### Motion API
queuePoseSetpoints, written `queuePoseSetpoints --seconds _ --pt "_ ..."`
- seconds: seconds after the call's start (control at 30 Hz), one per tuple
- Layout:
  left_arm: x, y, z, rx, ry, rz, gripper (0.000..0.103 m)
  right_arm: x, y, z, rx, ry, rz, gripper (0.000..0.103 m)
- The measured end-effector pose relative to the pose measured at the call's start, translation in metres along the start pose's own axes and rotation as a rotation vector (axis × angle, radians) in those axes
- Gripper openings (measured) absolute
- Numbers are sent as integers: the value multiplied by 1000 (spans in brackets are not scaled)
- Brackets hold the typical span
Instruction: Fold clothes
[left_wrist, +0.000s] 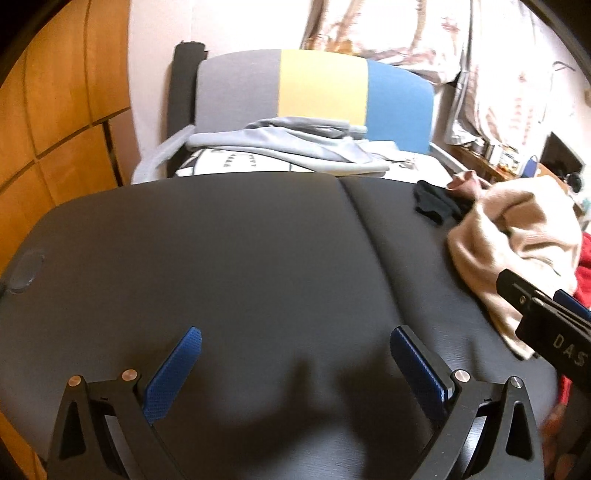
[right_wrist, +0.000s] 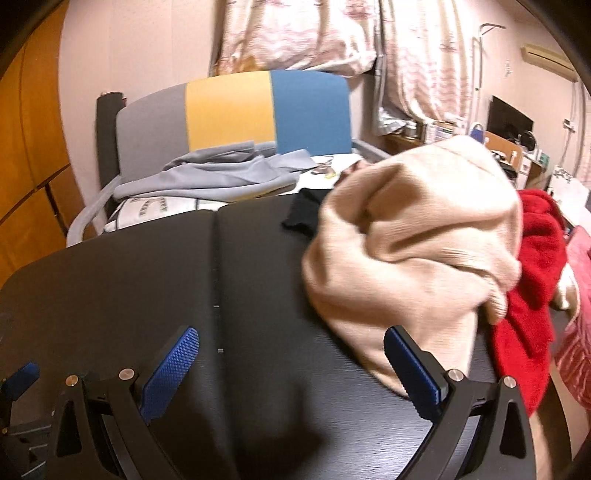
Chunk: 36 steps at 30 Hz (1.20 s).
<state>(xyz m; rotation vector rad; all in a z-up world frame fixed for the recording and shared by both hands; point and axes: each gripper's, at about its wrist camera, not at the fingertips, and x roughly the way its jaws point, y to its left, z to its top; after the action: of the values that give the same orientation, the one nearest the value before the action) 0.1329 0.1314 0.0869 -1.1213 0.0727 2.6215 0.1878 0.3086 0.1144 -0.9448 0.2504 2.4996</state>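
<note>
Two wrist views of a black, matte, 2-panel surface (left_wrist: 221, 258) with a seam down its middle. The left claw (left_wrist: 293, 360) hangs over the bare left part, its blue ribbed pads spread wide and grasping nothing. The right claw (right_wrist: 291, 363) is likewise released, its right pad just beside the lower edge of the crumpled cream knit sweater (right_wrist: 406, 258); whether pad and cloth touch cannot be told.

The sweater, the task's garment in hand by this judgement, lies bunched on the right half of the surface. A fuzzy red garment (right_wrist: 528, 295) lies against its right side, and a small black cloth (right_wrist: 303, 214) sits behind it near the far edge. Beyond the surface, a pale grey garment (left_wrist: 288, 144) rests on a bed with a grey, yellow and blue headboard (left_wrist: 317, 88).

Risks, as judged: the sweater is heaped, so a pinch at the near edge may catch 2 layers or a sleeve rather than a hem, and spreading would then twist it. Dragging it left may pull the red garment along, since the 2 touch. The red garment hangs past the right edge and could slip off.

No containers are visible in either view.
</note>
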Motion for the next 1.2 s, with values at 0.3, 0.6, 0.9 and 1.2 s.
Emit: queuePoseSetpoints --seconds 0.3,0.6,0.9,1.2 --pt "-8 -30 -5 95 0 -43 103 -13 -33 3 50 -8 -52 103" --pt "-6 -72 -2 183 20 -99 103 -17 -64 5 88 -19 -101 103" --pt "2 -111 -2 238 49 -148 103 -16 -101 8 168 -61 -150 101" --pt "22 -146 12 307 50 -167 103 -2 -145 10 262 -70 -133 88"
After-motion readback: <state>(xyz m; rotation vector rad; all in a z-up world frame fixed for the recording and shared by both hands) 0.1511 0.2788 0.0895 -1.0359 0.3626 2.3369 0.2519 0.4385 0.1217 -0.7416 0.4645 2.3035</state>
